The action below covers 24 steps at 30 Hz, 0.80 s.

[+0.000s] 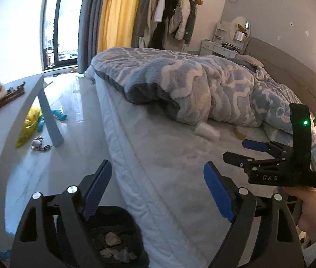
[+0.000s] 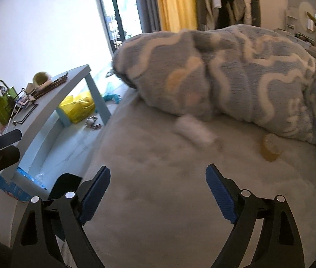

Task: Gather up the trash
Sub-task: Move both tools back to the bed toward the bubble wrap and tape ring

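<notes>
A crumpled white tissue (image 1: 207,131) lies on the white mattress (image 1: 169,156) by the blanket's edge; it also shows in the right wrist view (image 2: 193,129). A yellowish crumpled piece (image 1: 240,132) lies to its right, also in the right wrist view (image 2: 269,149). A black trash bin (image 1: 115,236) with crumpled paper inside stands on the floor beside the bed, under my left gripper. My left gripper (image 1: 158,189) is open and empty. My right gripper (image 2: 158,192) is open and empty over the mattress, short of the tissue; it shows from the side in the left wrist view (image 1: 240,149).
A blue patterned blanket (image 1: 191,84) is heaped on the bed. A grey low table (image 1: 24,102) with clutter stands left of the bed, with a yellow bag (image 1: 28,127) and toys on the floor beneath. Clothes hang on a rack (image 1: 169,13) at the back.
</notes>
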Each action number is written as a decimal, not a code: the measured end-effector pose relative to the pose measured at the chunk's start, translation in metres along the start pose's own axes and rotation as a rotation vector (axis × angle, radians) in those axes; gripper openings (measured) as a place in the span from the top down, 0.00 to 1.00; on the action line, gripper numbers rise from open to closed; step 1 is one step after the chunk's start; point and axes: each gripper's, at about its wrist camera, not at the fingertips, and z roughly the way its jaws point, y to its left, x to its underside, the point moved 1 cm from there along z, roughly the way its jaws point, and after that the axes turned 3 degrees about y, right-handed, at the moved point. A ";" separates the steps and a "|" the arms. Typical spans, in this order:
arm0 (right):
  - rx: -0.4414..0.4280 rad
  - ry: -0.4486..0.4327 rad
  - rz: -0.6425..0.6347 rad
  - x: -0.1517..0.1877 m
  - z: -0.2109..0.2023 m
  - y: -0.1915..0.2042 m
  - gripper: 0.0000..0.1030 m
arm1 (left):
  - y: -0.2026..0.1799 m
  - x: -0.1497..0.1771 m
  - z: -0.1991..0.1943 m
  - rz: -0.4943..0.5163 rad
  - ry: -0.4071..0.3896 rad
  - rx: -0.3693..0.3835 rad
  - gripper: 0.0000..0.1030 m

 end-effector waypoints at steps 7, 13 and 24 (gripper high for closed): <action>0.050 0.000 0.008 -0.005 0.001 -0.037 0.14 | -0.022 -0.007 0.027 0.055 0.007 -0.002 0.08; 0.109 0.022 -0.007 -0.010 0.014 -0.058 0.14 | -0.033 -0.015 0.053 0.068 0.021 0.009 0.06; 0.133 0.049 0.088 -0.022 0.032 -0.114 0.14 | -0.061 -0.031 0.095 0.140 0.056 0.049 0.05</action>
